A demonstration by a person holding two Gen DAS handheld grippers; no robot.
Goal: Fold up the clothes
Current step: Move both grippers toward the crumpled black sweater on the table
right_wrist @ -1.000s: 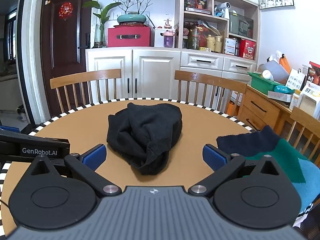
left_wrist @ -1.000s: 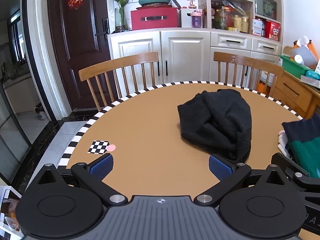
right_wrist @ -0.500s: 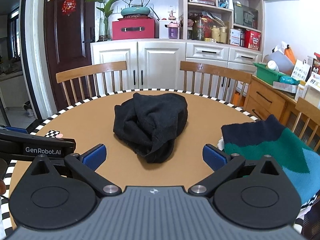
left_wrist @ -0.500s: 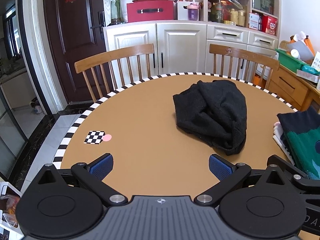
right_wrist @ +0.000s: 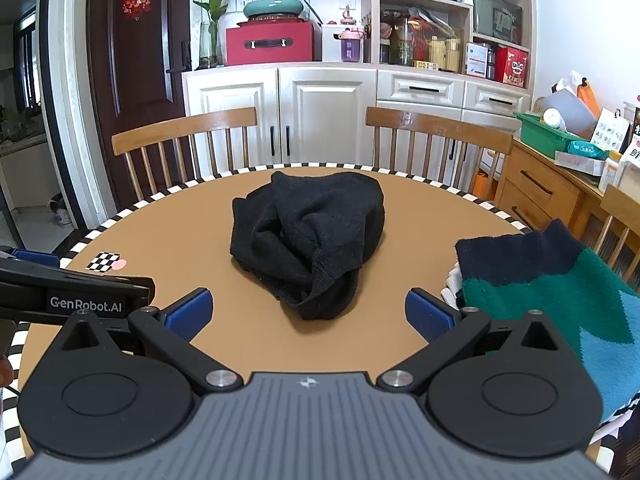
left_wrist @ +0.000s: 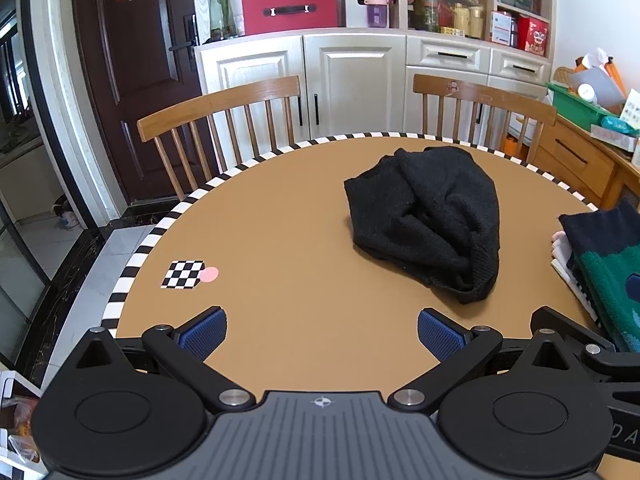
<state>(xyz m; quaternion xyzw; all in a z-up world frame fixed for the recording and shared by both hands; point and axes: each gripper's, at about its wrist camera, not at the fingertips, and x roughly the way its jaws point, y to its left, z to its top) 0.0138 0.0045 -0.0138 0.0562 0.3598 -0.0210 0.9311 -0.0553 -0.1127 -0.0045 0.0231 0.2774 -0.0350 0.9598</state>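
Left hand-held gripper (left_wrist: 322, 334): nearest the camera, over the worktop's near edge; its blue pads are spread wide with only bare worktop between them, holding nothing.
Right hand-held gripper (right_wrist: 306, 312): also at the near edge, just beside the left one; pads spread wide and empty, its gap lined up with the near tip of the black garment.
Worktop (left_wrist: 280, 240): round, tan, with a black-and-white striped rim; a small checkered marker (left_wrist: 183, 275) lies toward its left edge.
Folded stack (right_wrist: 560, 292): at the right edge, a green, navy and blue knit lies flat and squared on top of lighter folded layers, well apart from the black garment.
Black garment (right_wrist: 308, 236): a dark knit bunched in a rumpled heap around the middle of the worktop, reaching toward the far edge; no sleeve, hem or collar can be told apart.
Step in hand: by my reading, the approach to the black garment; one piece lies folded, this one does not.
Next move calls for: both hand-held grippers reaching forward to the heap, each pinching a separate edge, then drawing apart to spread the knit flat. Thick, limp fabric will likely need a deep bite to avoid slipping.
Beyond the far edge: two wooden chairs (right_wrist: 436, 140), then white cabinets.
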